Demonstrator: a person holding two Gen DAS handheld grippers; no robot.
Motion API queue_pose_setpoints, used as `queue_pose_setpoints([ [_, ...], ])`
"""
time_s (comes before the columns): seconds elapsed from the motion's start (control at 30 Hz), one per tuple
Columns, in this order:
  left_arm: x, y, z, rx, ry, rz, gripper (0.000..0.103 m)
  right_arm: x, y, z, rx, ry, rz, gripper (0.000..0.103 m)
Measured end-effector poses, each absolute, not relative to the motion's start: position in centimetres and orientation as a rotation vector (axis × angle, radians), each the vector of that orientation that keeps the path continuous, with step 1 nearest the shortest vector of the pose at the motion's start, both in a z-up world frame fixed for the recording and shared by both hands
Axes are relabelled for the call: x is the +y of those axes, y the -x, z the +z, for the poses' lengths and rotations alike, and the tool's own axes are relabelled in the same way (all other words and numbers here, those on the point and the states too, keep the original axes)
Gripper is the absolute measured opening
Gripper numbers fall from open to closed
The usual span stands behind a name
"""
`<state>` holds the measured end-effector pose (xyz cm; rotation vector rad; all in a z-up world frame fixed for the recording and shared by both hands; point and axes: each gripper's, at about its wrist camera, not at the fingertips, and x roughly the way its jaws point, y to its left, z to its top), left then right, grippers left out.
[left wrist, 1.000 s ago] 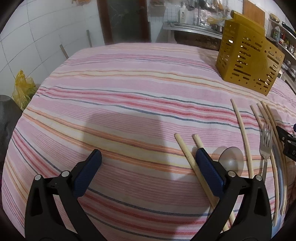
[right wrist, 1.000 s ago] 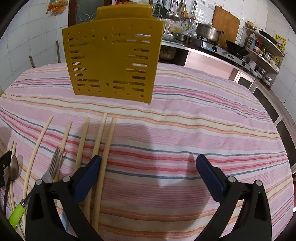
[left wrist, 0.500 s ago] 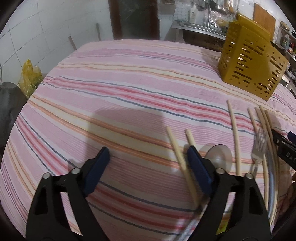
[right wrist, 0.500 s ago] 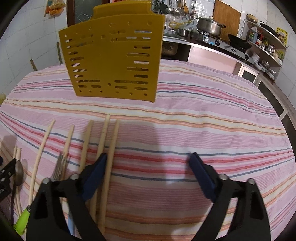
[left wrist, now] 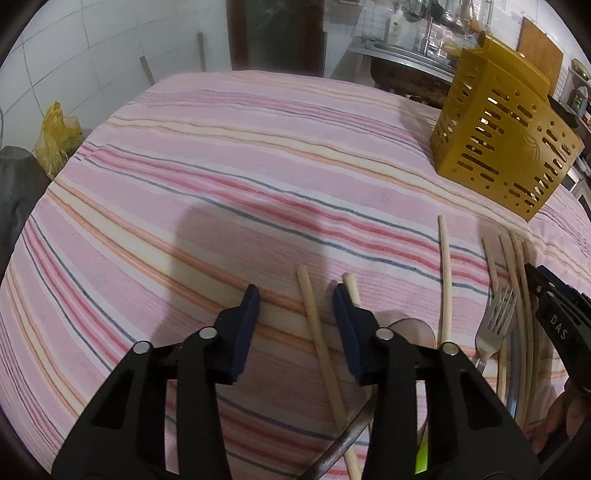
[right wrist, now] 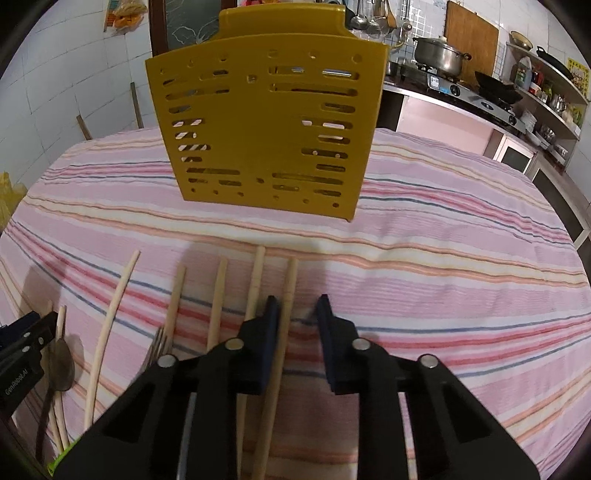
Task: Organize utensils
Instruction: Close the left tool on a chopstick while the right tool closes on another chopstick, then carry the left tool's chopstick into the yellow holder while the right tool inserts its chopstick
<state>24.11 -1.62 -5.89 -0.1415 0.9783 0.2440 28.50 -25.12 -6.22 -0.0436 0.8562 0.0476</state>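
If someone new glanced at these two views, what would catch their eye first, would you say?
Probably the yellow slotted utensil holder, upright at the far side of the pink striped tablecloth. Next, the row of wooden chopsticks lying in front of it, with a fork among them, and the left gripper and right gripper, each closing around a chopstick.

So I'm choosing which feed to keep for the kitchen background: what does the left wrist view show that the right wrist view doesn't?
Left wrist only: a yellow plastic bag by the tiled wall and a white bottle near the sink. Right wrist only: a steel pot on the stove and a dark wok. Both show the yellow utensil holder standing on the striped tablecloth, chopsticks, the fork, and each other's tongs.
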Motion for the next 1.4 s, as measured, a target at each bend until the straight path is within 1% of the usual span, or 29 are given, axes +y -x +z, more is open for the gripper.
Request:
queue_pose_setpoints([
  [0.07, -1.8, -24.2, -5.9, 0.977, 0.122, 0.235, 0.031, -25.0, -28.5, -6.3, 0.852, 0.044, 0.055, 0.017],
  [0.1, -1.8, -24.3, -5.8, 0.976, 0.118, 0.232, 0.028, -25.0, -28.5, -6.3, 0.85, 0.042, 0.056, 0.013],
  [0.17, -1.9, -24.5, -5.8, 0.974, 0.115, 0.228, 0.019, -25.2, -28.4, -6.2, 0.84, 0.032, 0.058, 0.009],
  [0.2, -1.8, -24.5, -5.8, 0.97, 0.121, 0.221, 0.017, -25.3, -28.3, -6.1, 0.833, 0.024, 0.06, 0.008],
  [0.23, -1.8, -24.4, -5.8, 0.968, 0.125, 0.215, 0.012, -25.5, -28.1, -6.0, 0.829, 0.019, 0.062, 0.008],
  [0.27, -1.8, -24.4, -5.8, 0.965, 0.127, 0.207, 0.009, -25.5, -27.9, -6.0, 0.825, 0.013, 0.064, 0.008],
  [0.53, -1.7, -24.2, -5.3, 0.946, 0.142, 0.158, 0.009, -25.9, -27.0, -5.1, 0.789, 0.012, 0.049, 0.007],
  [0.73, -2.2, -23.4, -3.2, 0.88, 0.137, 0.11, 0.008, -27.0, -25.4, -3.2, 0.73, -0.017, 0.036, 0.006],
  [1.2, -4.5, -19.8, 6.7, 0.535, 0.006, -0.045, 0.005, -29.5, -20.9, 2.1, 0.531, -0.139, 0.027, 0.006],
  [1.4, -4.9, -18.6, 9.7, 0.413, -0.03, -0.091, 0.004, -29.7, -19.0, 3.9, 0.44, -0.141, 0.009, 0.006],
])
